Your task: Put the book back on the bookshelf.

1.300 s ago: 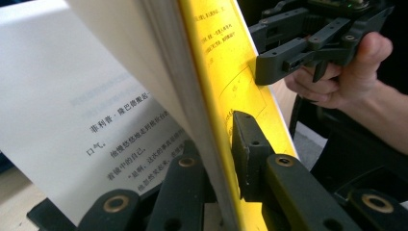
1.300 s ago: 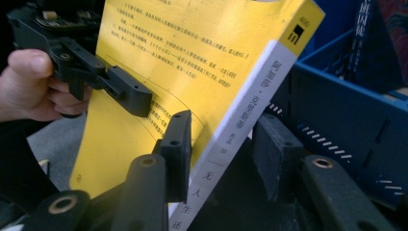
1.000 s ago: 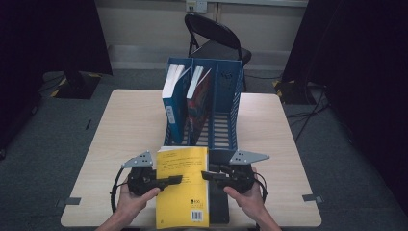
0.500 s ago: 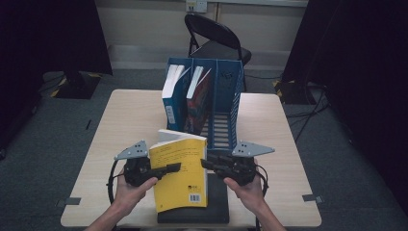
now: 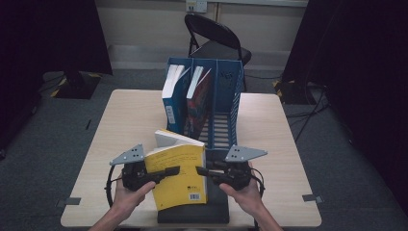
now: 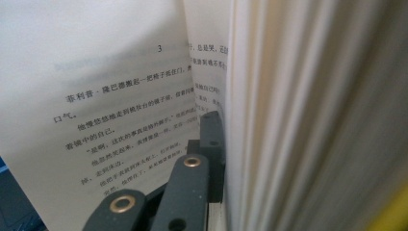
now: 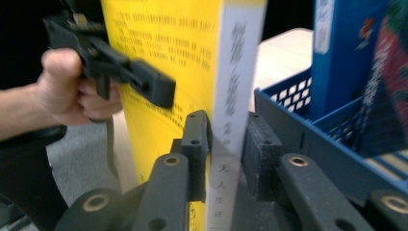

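At the near edge of the pale wooden table (image 5: 134, 115), a person stands a yellow paperback (image 5: 179, 175) up on end, tilted a little, over a dark slab (image 5: 192, 211) that lies flat at the table's front. Beyond it, mid-table, a blue slotted file rack (image 5: 226, 103) holds a blue book (image 5: 172, 98) and a red-covered book (image 5: 199, 103) in its left compartments; the right compartment looks free. A folding chair (image 5: 216, 41) sits behind the table. Left gripper (image 5: 163, 172): jaws pinched tight on the book's fore-edge side; its own view shows a jaw tucked among printed pages, so it likely grips the cover plus some leaves. Right gripper (image 7: 226, 144): jaws straddle the white spine, narrow, pads close against both faces; they have just been closing and easing with the spine between them. Handling judgement: a light, floppy softcover with a glossy, slippery cover; pages will fan and sag if held by the leaves alone. Best hold is across the stiff spine, low enough to steer it upright into a slot.
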Motion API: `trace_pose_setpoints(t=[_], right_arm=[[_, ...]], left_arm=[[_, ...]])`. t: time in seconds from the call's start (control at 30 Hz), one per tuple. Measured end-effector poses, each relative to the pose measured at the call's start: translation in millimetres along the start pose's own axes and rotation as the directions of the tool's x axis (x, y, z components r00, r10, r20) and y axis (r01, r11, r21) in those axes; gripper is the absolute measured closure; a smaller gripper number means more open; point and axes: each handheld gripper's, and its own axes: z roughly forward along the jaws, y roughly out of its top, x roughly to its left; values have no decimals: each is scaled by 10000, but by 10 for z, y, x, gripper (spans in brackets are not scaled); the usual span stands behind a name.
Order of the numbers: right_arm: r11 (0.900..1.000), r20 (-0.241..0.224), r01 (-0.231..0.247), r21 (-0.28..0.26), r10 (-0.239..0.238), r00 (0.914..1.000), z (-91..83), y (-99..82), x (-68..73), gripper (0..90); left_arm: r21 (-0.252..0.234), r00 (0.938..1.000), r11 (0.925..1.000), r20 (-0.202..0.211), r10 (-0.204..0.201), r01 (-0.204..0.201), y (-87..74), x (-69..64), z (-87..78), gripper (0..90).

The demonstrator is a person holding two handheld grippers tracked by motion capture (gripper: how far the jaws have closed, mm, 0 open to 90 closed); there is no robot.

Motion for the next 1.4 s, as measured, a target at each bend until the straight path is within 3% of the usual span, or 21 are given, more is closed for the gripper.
trace_pose_setpoints(t=[0.07, 0.2, 0.3, 0.37, 0.47, 0.57, 0.73, 0.83, 0.9, 0.93, 1.0, 1.07, 1.17, 1.3, 1.4], right_arm=[[10000, -6, -57, 46, 57, 10000, 18, 8, -22, 734], [9991, 370, 412, -85, -409, 9985, 11, 41, 37, 745], [9980, 402, 468, -430, -451, 9982, -26, 82, 33, 758], [9968, 482, 588, -534, -562, 9973, -46, 80, 21, 764], [9966, 559, 784, -267, -768, 9955, -63, 26, 26, 766], [9975, 455, 677, -215, -667, 9967, -111, 0, 8, 767], [9979, 459, 628, -137, -621, 9970, -139, -15, 16, 767], [9978, 402, 659, -112, -654, 9970, -142, -15, 26, 766], [9974, 327, 712, -97, -709, 9969, -154, -22, 39, 766], [9974, 301, 719, -97, -716, 9970, -159, -27, 44, 765], [9973, 262, 734, -64, -732, 9970, -174, -36, 55, 765], [9974, 182, 716, -62, -715, 9973, -186, -49, 66, 763], [9971, 61, 758, -49, -758, 9971, -194, -60, 87, 759], [9974, -86, 718, -22, -718, 9974, -199, -81, 104, 746], [9972, -138, 750, 28, -749, 9971, -188, -85, 110, 737]], left_arm=[[44, 10000, 10000, -49, 23, -22, 12, 6, 4, 855], [-100, 9999, 9999, -127, 90, -91, 79, 24, 5, 854], [-181, 9979, 9981, -267, 587, -592, 148, -13, 3, 851], [-120, 9972, 9976, -336, 670, -675, 140, -16, 14, 840], [-14, 9956, 9980, -693, 635, -638, 67, 11, 3, 750], [-113, 9930, 9992, -1127, 366, -381, 26, 61, -87, 642], [-106, 9907, 9999, -1355, 105, -120, -35, 144, -173, 505], [272, 9870, 9991, -1570, 350, -311, -78, 167, -177, 413], [1077, 9868, 9931, -1495, 625, -466, -103, 193, -147, 349], [1026, 9847, 9939, -1649, 561, -395, -131, 206, -145, 342], [1035, 9870, 9945, -1569, 336, -174, -167, 247, -120, 318], [1124, 9856, 9934, -1640, 402, -218, -173, 273, -96, 298], [1034, 9914, 9946, -1290, 217, -84, -150, 316, -49, 282], [1235, 9944, 9921, -1006, 329, -203, -138, 309, 37, 274], [1329, 9920, 9905, -1156, 500, -344, -145, 275, 73, 218]])
